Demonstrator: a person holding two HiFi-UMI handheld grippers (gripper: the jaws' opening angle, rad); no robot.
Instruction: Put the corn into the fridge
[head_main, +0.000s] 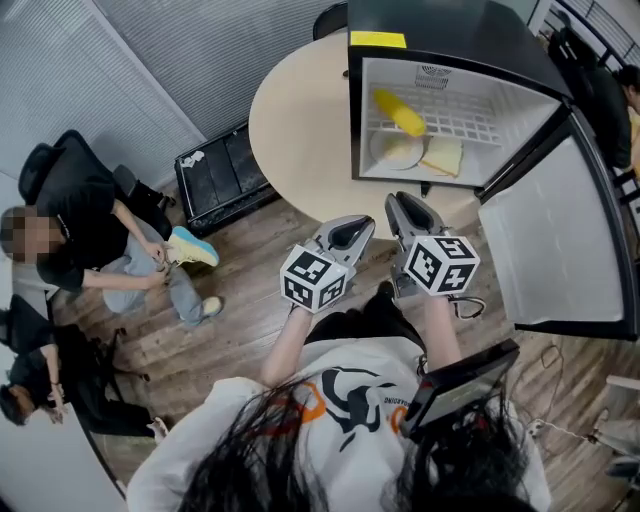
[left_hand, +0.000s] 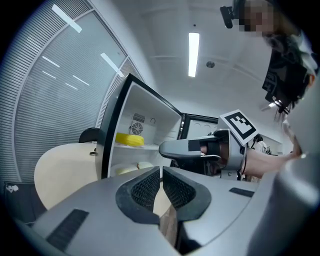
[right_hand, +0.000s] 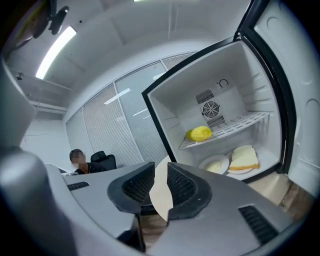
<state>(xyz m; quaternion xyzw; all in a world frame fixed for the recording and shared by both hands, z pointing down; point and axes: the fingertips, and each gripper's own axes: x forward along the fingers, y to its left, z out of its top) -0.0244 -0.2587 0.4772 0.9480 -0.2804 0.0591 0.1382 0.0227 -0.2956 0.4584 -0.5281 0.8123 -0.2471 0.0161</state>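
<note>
Fridge (head_main: 452, 28) open, one corn (head_main: 400, 113) on shelf (head_main: 472, 122); left claw (left_hand: 161, 175) closed, right claw (right_hand: 160, 176) narrow, empty

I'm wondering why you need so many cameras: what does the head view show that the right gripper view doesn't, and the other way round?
Only the head view: the left gripper, the marker cubes, the wearer's white shirt and a black case on the floor.
Only the right gripper view: the ceiling light, and the right gripper seen close, its jaws slightly apart with nothing between.
Both: the open fridge, the corn on its wire shelf, a plate and bread below, and a seated person.
</note>
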